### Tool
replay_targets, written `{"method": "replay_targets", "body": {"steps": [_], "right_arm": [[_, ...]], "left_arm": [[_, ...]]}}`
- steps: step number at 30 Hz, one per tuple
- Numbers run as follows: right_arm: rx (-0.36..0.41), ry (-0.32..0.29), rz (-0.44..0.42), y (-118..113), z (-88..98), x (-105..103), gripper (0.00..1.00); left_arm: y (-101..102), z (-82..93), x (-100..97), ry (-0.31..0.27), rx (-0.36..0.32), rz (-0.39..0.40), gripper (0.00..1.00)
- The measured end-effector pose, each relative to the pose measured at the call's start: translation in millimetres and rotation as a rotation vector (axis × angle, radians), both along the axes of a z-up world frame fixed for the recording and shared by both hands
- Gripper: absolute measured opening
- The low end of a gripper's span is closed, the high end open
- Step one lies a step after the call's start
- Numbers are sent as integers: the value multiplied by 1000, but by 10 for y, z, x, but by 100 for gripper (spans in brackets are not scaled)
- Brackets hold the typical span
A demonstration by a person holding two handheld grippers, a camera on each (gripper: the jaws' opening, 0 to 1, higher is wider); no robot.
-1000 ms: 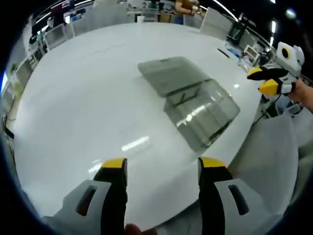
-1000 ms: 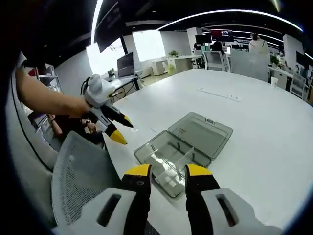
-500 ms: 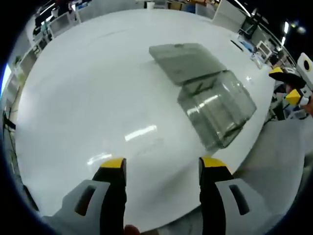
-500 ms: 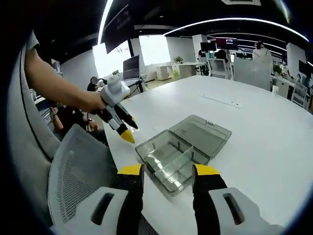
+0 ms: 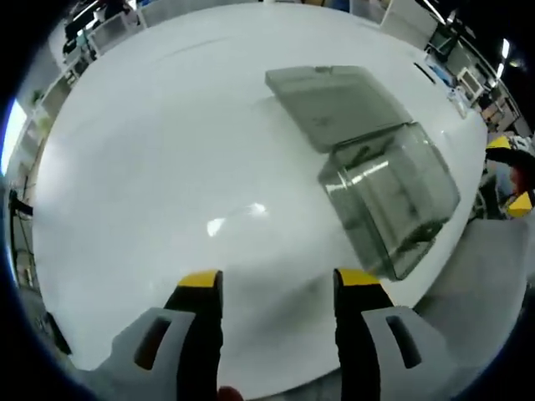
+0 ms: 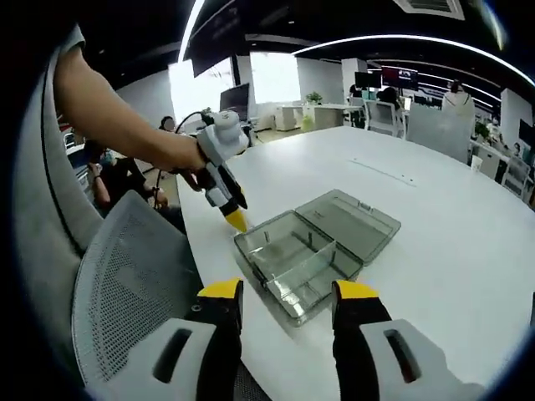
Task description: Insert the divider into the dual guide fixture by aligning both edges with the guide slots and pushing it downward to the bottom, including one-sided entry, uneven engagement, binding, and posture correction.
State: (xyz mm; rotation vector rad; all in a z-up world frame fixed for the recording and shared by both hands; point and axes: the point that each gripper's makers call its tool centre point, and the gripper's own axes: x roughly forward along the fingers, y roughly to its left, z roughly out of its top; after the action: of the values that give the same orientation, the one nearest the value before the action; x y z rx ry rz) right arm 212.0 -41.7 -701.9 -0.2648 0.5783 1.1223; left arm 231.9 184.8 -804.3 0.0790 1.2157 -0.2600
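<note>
A clear plastic box (image 5: 389, 200) lies on the white table (image 5: 150, 150) with its hinged lid (image 5: 334, 104) folded flat behind it. In the right gripper view the same box (image 6: 292, 267) shows a thin clear divider (image 6: 313, 255) standing across its inside. My left gripper (image 5: 277, 284) is open over bare table, short of the box. A hand holds that left gripper (image 6: 236, 219) with its yellow tips just off the box's near left corner. My right gripper (image 6: 288, 292) is open, in front of the box and above the table edge. Its yellow tips (image 5: 512, 174) peek in from the right.
A grey mesh chair (image 6: 125, 292) stands against the table's edge under my right gripper. The person's bare arm (image 6: 117, 125) reaches in from the left. Desks, monitors and seated people fill the far room. The table stretches wide beyond the lid (image 6: 355, 219).
My left gripper has come down nearer the box's corner, and its view has swung over the box. My right jaws have spread wider than a second ago.
</note>
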Motion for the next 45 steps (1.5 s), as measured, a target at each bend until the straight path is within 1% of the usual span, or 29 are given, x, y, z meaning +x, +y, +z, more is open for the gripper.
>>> {"method": "replay_targets", "body": {"steps": [5,13,16,25,31,38,41,45], "right_arm": [[5,5,-3,-20,-3,6,40],[6,-2,-7,-48,15,28,40],[5,-5,-3,-48,10,23,41],[11,-1,-7,-70,-6,37,41],[9,3,-9,-75,-25,57,40],[16,2,-6,-52,-1,68,40],[16,2,-4,-56,-1,71,40],[14,4,-6,-65,-5,64,40]], "left_arm": [[62,-34,-6,24,43,17,50],[93,-82,17,51,52,56,49],[111,-103,33,68,72,77,48],[162,-119,84,87,122,87,43],[159,-119,77,104,127,110,42],[153,-114,61,104,126,121,41],[150,-115,48,111,126,120,38],[141,-110,38,114,128,109,33]]}}
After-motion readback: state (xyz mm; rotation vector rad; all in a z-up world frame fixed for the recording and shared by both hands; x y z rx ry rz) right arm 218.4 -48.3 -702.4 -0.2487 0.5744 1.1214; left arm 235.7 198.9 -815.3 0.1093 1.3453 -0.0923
